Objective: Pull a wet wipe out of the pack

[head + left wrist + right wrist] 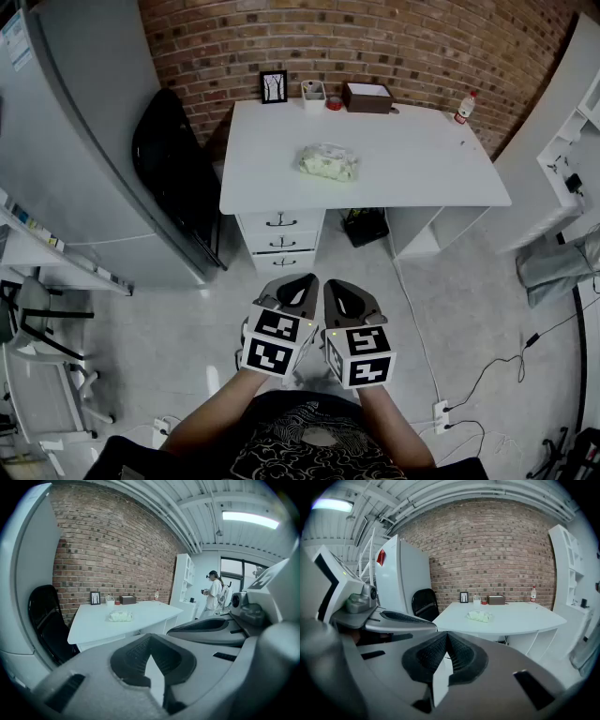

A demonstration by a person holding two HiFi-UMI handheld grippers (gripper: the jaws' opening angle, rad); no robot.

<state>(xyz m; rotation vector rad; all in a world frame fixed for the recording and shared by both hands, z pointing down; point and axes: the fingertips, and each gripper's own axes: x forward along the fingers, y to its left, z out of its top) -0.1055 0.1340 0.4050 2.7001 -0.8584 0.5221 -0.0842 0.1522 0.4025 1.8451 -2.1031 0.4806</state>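
1 pack (328, 162) of wipes is seen lying flat near the middle of the white table (422, 159), apart from everything else on it and well apart from both grippers. Along the table's far edge, by the brick wall, a frame (274, 86), a cup (313, 90), a brown box (367, 97) and a bottle (464, 108) are lined up. A black chair (173, 159) is set at the table's left end, with a grey fridge (84, 141) beside it. Drawers (281, 239) under the table are shown only in the head view.

The left gripper (302, 281) and the right gripper (339, 286) are held side by side, close to the body, over the floor (169, 347), and are pointed toward the table.

In the left gripper view the jaws are closed tip to tip, with nothing gripped; the pack (120, 616) is seen far beyond them. A person (214, 595) standing by a window (236, 576) is shown in this view alone.

In the right gripper view the jaws are likewise closed on nothing, and the pack (479, 616) is seen beyond them on the table. The fridge's front and side are shown here, where the head view shows it from above.
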